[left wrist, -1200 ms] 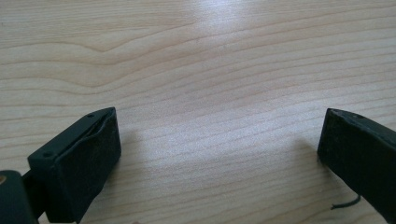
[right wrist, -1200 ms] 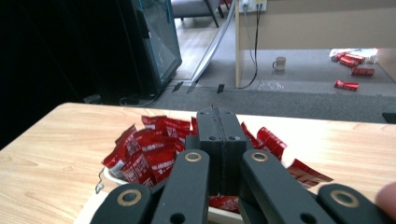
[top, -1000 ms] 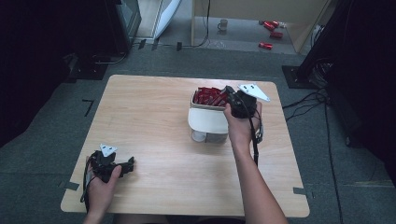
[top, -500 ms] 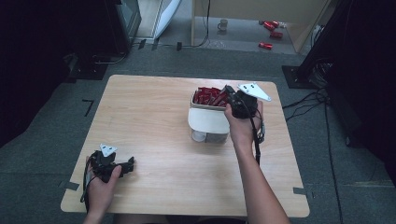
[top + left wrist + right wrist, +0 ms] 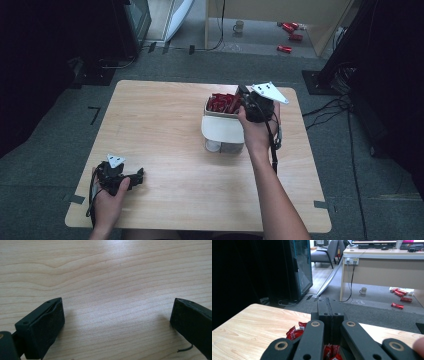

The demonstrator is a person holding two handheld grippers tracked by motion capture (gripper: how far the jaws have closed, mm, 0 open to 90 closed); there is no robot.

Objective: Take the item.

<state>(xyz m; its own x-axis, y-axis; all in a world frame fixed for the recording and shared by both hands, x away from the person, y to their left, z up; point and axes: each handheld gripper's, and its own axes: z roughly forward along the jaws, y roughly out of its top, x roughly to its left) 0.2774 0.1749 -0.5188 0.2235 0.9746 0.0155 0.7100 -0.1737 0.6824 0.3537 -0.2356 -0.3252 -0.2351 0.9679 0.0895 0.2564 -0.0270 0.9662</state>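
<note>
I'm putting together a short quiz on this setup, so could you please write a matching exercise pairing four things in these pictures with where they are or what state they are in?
Things:
1. left gripper
2. right gripper
3. red packets
4. mug

Places or states:
A. piled in the white container
B. on the floor by a desk leg
C. jaws wide apart, low over bare wood at the table's near left corner
D. jaws pressed together, above the container

Pairs: 1-C, 2-D, 3-A, 4-B

An office: desk (image 5: 384, 257), swivel chair (image 5: 328, 251), dark cabinet (image 5: 289, 270).
</note>
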